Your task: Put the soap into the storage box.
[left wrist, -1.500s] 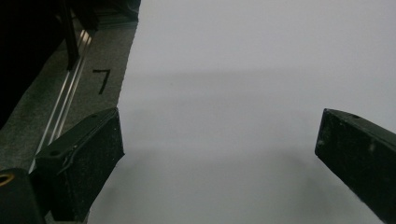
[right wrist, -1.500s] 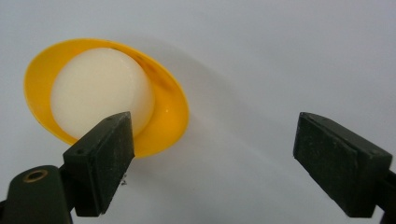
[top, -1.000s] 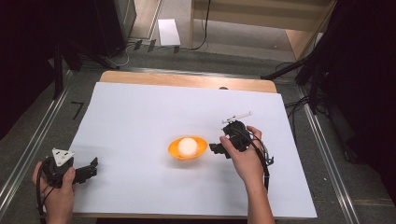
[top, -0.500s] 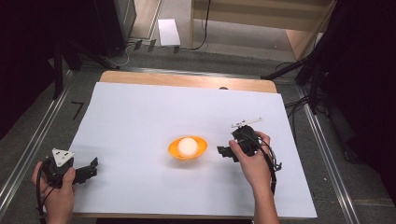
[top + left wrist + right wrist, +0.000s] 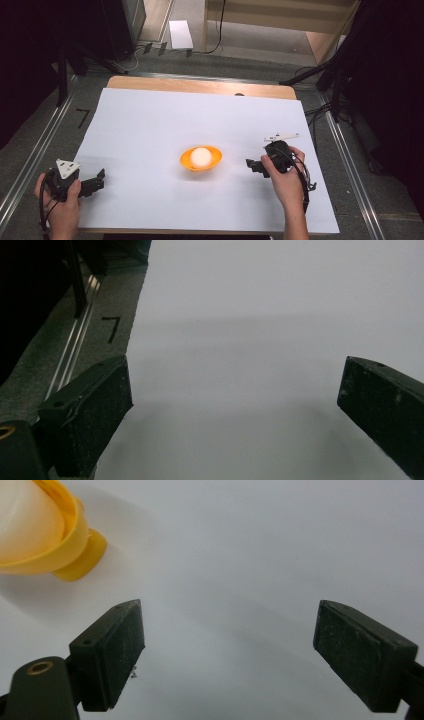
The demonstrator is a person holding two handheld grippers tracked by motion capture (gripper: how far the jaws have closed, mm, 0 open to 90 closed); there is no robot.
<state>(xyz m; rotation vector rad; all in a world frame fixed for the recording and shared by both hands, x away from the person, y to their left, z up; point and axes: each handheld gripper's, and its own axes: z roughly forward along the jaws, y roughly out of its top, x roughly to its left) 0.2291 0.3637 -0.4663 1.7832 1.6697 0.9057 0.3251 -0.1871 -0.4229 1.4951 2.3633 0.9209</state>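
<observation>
The orange bowl (image 5: 200,159) with 1 white ball (image 5: 200,156) in it sits near the middle of the white-covered counter (image 5: 150,120). The right hand-held gripper (image 5: 250,165) lies near the bowl's right side, apart from it, jaws spread with nothing between them. The left hand-held gripper (image 5: 101,179) rests well apart at the counter's near left corner, jaws likewise wide and empty.

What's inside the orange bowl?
A single white egg-like ball sits in the orange bowl, rising above its rim. The bowl's floor under the ball is covered, so anything beneath it can't be seen.
</observation>
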